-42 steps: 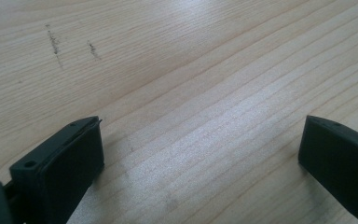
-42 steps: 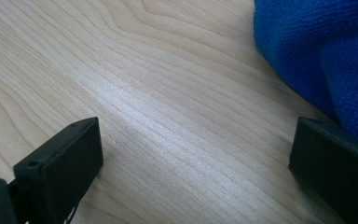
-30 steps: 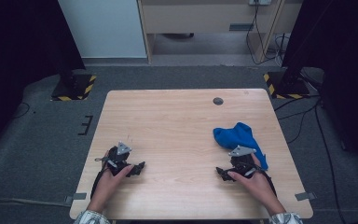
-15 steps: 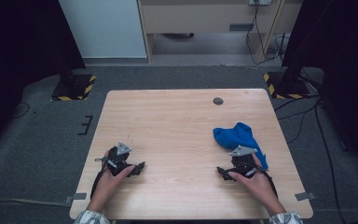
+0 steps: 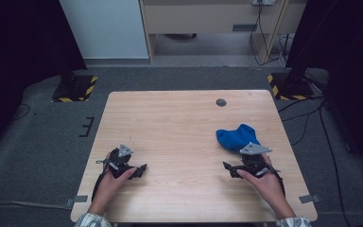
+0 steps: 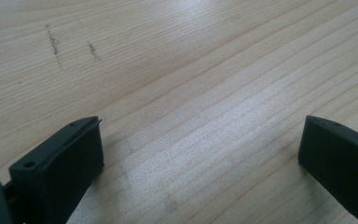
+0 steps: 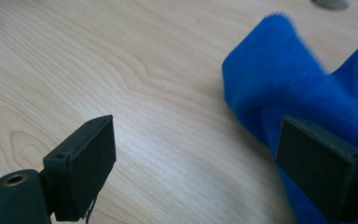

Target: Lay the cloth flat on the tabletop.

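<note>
A crumpled blue fleece cloth (image 5: 236,137) lies on the right side of the wooden table (image 5: 179,118). My right gripper (image 5: 229,169) is just in front of it, pointing left across the table. In the right gripper view the cloth (image 7: 298,88) sits behind the right-hand jaw and spreads partly into the gap. The right gripper (image 7: 198,140) is open; its jaws have just been closing a little, and the pads do not press on the cloth. My left gripper (image 5: 141,170) rests near the front left, and in its own view the left gripper (image 6: 203,140) is open over bare wood.
A small dark round disc (image 5: 221,102) sits near the far edge of the table. Dark stands with yellow-black striped bases (image 5: 75,90) flank the table on the grey floor. A cabinet stands beyond.
The right hand has lifted its gripper slightly beside the cloth. The left hand and the cloth have not moved.
</note>
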Tool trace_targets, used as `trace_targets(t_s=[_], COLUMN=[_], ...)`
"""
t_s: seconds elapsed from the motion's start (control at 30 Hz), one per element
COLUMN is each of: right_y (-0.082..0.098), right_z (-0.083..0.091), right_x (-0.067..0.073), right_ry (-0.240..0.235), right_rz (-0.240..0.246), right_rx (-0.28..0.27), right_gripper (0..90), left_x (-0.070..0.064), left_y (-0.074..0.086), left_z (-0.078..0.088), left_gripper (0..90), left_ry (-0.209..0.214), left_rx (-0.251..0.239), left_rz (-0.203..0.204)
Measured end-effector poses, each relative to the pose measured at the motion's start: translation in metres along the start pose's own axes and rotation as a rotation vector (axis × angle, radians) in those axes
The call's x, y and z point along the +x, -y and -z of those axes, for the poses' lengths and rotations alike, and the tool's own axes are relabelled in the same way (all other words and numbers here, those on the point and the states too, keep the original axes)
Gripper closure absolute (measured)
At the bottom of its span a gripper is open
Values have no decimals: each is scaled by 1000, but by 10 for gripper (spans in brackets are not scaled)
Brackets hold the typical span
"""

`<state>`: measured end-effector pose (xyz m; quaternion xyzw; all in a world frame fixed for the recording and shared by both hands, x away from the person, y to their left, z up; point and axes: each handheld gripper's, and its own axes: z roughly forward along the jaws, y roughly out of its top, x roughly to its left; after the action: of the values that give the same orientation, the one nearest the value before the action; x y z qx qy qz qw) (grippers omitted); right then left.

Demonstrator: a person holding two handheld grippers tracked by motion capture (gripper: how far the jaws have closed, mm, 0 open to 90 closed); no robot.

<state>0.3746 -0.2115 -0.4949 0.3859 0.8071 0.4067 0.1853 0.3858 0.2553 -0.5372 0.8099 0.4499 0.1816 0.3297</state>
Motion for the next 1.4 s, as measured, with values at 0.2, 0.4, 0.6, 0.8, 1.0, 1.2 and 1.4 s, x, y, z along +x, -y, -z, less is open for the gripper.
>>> trace_targets(t_s=[0.2,0.4,0.6,0.8,1.0,1.2,1.4], right_y=[-15,-28,-33,-20,-6,3,6], right_z=[19,29,28,6,-25,-45,-47], right_x=[-15,-32,-50,-65,-68,-70,-73], right_ry=[52,114,183,148,129,138,145], right_rz=[-43,-56,-51,-79,-65,-50,-54], right_rx=[-64,-93,-80,-42,49,129,136], right_gripper=[154,189,150,101,99,198,499], left_x=[0,0,0,0,0,0,0], left_y=[0,0,0,0,0,0,0], left_z=[0,0,0,0,0,0,0], left_gripper=[0,0,0,0,0,0,0], left_ry=[1,0,0,0,0,1,1], left_rx=[0,0,0,0,0,1,1], left_rz=[-1,-1,-1,-1,-2,-4,-4])
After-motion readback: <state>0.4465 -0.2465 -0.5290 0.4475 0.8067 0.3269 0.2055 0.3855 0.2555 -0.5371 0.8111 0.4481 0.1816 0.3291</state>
